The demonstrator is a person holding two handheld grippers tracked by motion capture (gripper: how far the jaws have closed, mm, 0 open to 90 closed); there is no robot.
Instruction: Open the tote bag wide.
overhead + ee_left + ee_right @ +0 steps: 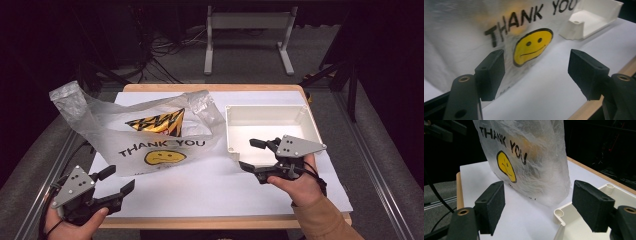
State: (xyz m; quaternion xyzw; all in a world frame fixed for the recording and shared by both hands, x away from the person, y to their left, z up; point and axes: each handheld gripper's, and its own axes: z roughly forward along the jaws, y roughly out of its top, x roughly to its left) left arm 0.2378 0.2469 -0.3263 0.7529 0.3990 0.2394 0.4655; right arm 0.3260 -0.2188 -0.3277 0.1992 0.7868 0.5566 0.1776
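High view: bag point(150, 135), thin translucent plastic printed THANK YOU with a yellow face, lying crumpled on the left half of the white worktop point(210, 185), two handle loops raised, one at far left point(67, 95), one near the middle point(202, 102); yellow-and-black packet point(160, 121) visible through the film inside. White tray point(270, 112), shallow and rigid, just right of the bag, seemingly touching its edge. Left claw point(114, 181) at the near-left corner, jaws wide, nothing between them, apart from the bag. Right claw point(252, 155) over the tray's near-left corner, jaws wide, nothing held. Left gripper view: left claw point(536, 72) aimed at the face print on the bag point(474, 37), pads point(491, 72) well clear of the film; tray point(594, 17) beyond at upper right. Right gripper view: right claw point(537, 207) wide and bare, bag point(534, 165) standing ahead as a puffed, wrinkled wall, tray corner point(560, 215) directly below the jaws. Handling, judged: very light, limp, slippery film; no shape of its own, likely to slide or collapse under a push; liable to tear if snagged on a pad edge; contents light and loose, free to shift. Best hold, judged: the bunched handle loops, where gathered film gives the pads bulk to pinch; one loop per claw to spread the mouth; flat printed face poor for grasping.
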